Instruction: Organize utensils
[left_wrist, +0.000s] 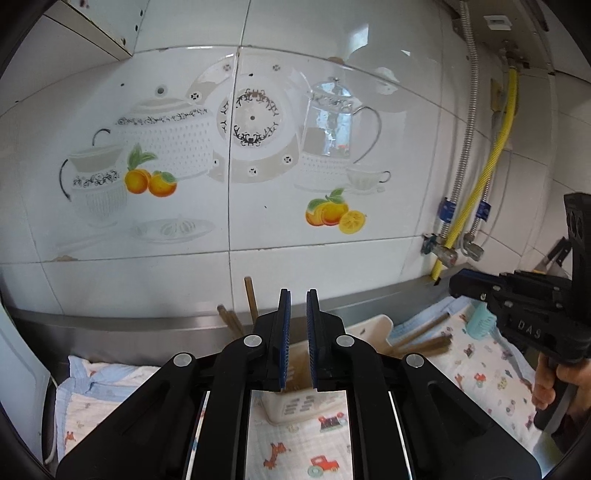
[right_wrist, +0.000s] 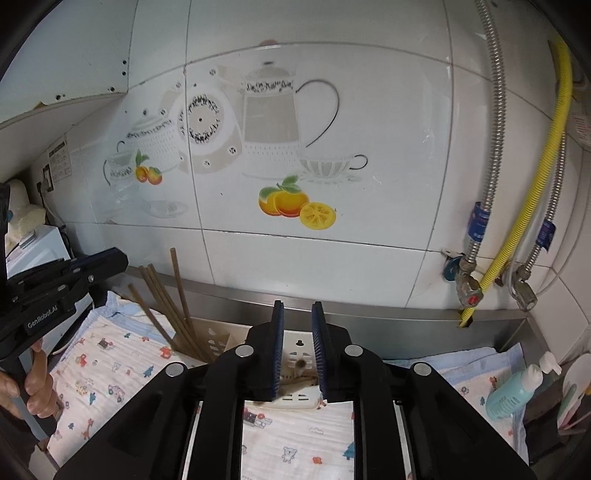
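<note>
Nearest to us, the left hand-held gripper (left_wrist: 298, 332) hangs just above the cream slotted holder (right_wrist: 218, 341), jaws narrowly parted and empty, likely poised over where utensils belong. Our right hand-held gripper (right_wrist: 298, 347) is likewise slightly open with nothing between its pads. Several brown chopsticks (right_wrist: 166, 302) stand leaning in the holder's left compartment on the bench (right_wrist: 388, 314); others (left_wrist: 424, 338) lie across the patterned cloth (right_wrist: 110, 358) beside a pale blue utensil (left_wrist: 480, 319), awaiting sorting, we judge.
</note>
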